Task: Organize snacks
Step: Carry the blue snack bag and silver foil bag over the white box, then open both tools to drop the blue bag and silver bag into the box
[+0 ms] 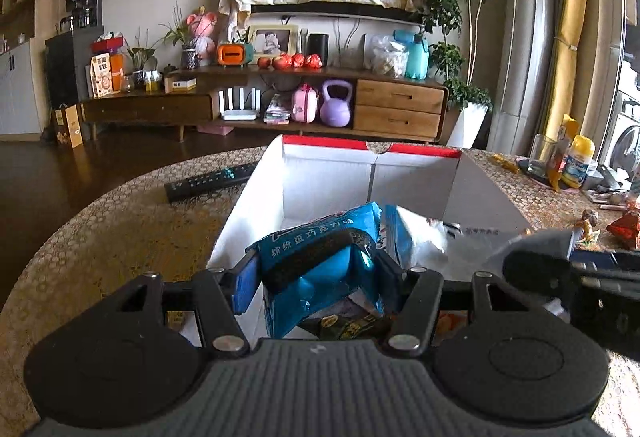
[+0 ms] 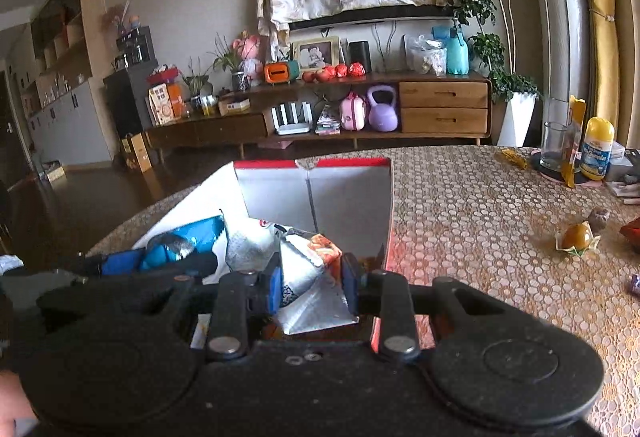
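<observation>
Left wrist view: your left gripper [image 1: 316,273] is clamped on a blue packet [image 1: 320,257], pads pressing it from both sides, jaws about half spread around its bulk. The packet hangs over the near end of the box [image 1: 332,173], which runs away toward twelve o'clock with white inner walls and a red rim on its far side. At two o'clock from the packet a silver-white pack [image 1: 420,241] lies inside the box, and at three o'clock your right gripper [image 1: 560,257] comes in from the edge. A dark wrapper [image 1: 352,325] shows under the packet at six o'clock. A remote [image 1: 208,183] rests on the table [image 1: 120,237] at ten o'clock, just beside the box's left wall.

Over to the right wrist: your right gripper [image 2: 310,287] is pinched narrow on a silver bag [image 2: 308,277] with an orange-red printed corner, held over the near right part of the box [image 2: 348,189]. At nine o'clock, your left gripper [image 2: 176,261] and its blue packet [image 2: 184,241] sit just beside it. Out at three o'clock a wrapped yellow sweet [image 2: 578,237] lies on the table [image 2: 480,217], well apart from the box. At two o'clock stand a glass [image 2: 556,145] and a yellow-capped bottle [image 2: 598,149].
</observation>
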{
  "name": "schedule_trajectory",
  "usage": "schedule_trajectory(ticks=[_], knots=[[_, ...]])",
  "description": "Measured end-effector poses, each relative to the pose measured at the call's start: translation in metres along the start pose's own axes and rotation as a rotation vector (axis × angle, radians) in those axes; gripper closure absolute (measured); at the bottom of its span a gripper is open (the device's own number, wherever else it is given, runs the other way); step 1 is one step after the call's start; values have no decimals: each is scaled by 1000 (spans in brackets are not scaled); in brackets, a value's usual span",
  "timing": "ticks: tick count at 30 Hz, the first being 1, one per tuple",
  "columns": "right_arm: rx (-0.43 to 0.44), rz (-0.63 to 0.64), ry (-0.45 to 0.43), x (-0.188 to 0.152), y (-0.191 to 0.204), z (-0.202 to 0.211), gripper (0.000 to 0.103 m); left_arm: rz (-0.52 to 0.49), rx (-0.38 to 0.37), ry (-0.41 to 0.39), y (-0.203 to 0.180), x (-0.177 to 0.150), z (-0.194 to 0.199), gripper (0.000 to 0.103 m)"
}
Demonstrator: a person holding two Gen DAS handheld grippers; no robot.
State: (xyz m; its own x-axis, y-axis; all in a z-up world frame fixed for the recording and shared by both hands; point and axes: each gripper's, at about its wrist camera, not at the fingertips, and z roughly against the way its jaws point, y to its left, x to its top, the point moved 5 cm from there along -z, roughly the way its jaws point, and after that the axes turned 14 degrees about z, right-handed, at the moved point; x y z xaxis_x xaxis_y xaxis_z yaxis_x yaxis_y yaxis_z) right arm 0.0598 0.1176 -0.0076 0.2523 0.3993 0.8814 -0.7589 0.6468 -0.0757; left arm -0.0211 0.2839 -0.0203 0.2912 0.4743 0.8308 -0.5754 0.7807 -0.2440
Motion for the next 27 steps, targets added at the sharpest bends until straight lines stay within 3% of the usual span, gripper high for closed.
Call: schedule_trajectory(ticks=[4,7,11,27], knots=[[-2,21,19,-7,6,-1,72,-9,-9,15,-3,-2,-2,43],[-12,41,31,-11,9,-1,69,-12,-4,10,-6,-4,-1,29],[-23,54,13,-10,9,6,64,-18,2,-9,-11,-2,5,21],[-53,-28,-63,-16,-30,55,55,-23,-34,-85,-42,1,53,14]])
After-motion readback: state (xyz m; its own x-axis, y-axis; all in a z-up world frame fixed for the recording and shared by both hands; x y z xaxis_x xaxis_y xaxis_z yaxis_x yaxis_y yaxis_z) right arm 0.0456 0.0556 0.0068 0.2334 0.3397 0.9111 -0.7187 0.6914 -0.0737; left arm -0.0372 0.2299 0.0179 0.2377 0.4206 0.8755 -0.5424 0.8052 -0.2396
